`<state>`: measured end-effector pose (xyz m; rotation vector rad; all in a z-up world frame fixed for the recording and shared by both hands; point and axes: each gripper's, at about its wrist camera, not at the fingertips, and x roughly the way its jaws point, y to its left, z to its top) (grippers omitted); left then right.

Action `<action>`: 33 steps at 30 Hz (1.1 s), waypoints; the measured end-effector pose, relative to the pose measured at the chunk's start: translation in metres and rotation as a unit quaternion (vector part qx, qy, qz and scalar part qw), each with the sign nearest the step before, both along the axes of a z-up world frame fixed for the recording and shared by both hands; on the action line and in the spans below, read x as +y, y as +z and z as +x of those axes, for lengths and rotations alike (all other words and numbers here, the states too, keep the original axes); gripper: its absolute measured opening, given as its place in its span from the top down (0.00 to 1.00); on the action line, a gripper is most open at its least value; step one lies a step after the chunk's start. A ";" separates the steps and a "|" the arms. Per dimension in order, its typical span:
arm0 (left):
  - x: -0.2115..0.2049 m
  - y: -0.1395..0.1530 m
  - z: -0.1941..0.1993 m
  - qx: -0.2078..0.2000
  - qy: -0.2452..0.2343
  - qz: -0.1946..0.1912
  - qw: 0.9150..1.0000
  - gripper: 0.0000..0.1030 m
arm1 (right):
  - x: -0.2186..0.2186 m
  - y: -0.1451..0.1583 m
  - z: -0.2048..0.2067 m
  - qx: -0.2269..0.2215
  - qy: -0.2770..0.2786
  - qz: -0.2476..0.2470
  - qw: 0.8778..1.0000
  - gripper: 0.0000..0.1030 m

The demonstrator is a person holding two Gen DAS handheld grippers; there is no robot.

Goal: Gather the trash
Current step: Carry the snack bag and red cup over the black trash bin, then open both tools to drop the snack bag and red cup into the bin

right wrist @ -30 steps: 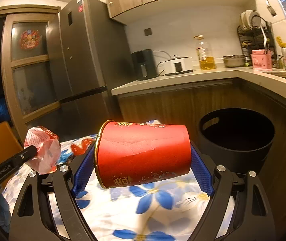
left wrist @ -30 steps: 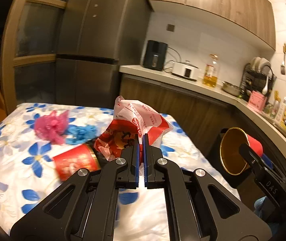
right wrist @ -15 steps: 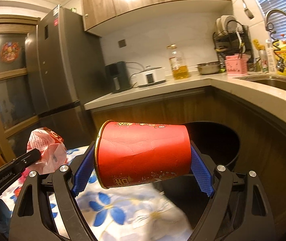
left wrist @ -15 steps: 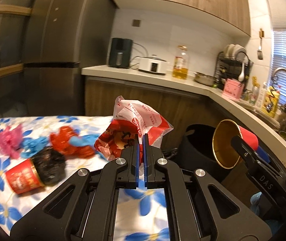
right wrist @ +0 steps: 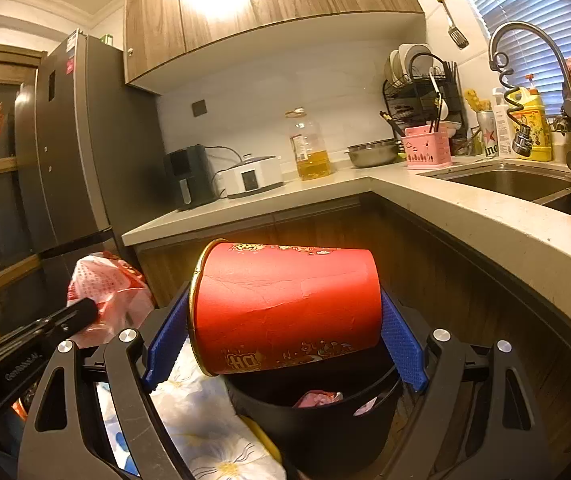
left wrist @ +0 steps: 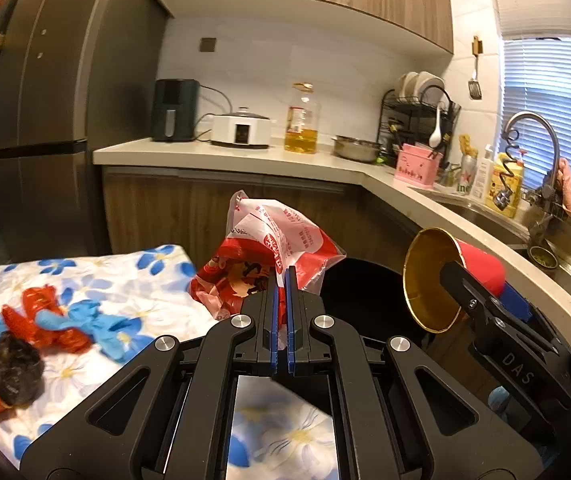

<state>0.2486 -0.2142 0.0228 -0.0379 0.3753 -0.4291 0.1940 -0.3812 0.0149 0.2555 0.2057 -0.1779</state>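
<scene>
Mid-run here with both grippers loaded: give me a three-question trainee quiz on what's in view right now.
1. True or false: the red cup lies sideways between the right gripper's jaws.
2. What does the left gripper hold? A) a blue glove B) a plastic bag C) a spoon
3. Fill in: below the cup stands a black ____, with some trash already inside.

Key
1. True; its gold rim points toward the left gripper.
2. B; the jaws pinch the red and white plastic bag.
3. bin
</scene>
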 end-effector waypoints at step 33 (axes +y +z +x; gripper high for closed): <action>-0.067 -0.020 0.052 0.013 -0.063 -0.008 0.998 0.98 | -0.048 -0.013 0.031 0.009 -0.015 0.004 1.000 0.19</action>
